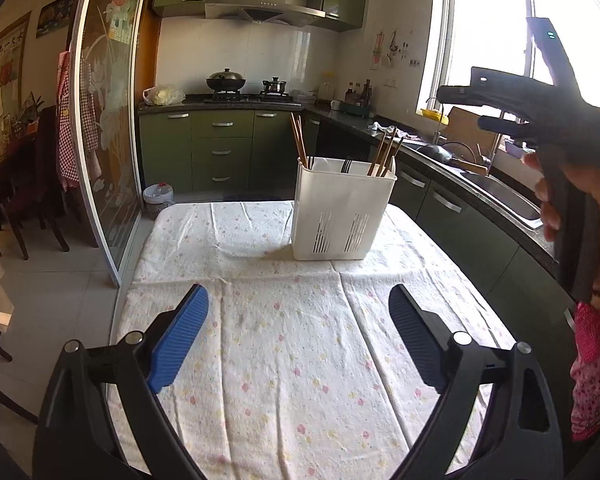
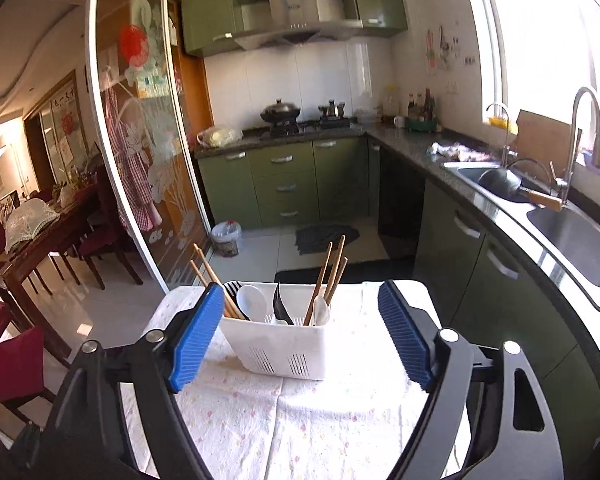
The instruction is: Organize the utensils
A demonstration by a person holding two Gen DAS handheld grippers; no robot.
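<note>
A white slotted utensil caddy (image 1: 342, 208) stands on the flowered tablecloth (image 1: 292, 352). It also shows in the right wrist view (image 2: 278, 348). In it stand wooden chopsticks (image 2: 326, 280) on the right, more chopsticks (image 2: 210, 280) on the left, white spoons (image 2: 252, 300), a black spoon (image 2: 280, 304) and a fork. My left gripper (image 1: 298, 336) is open and empty, low over the near cloth. My right gripper (image 2: 300, 332) is open and empty, raised above and before the caddy. Its body (image 1: 556, 120) shows high at the right in the left wrist view.
The table's left edge drops to a tiled floor (image 1: 60, 272). A green kitchen counter with a sink (image 2: 576, 236) runs along the right. A glass sliding door (image 1: 108, 120) stands on the left, with a dining table and chairs (image 2: 40, 232) behind it.
</note>
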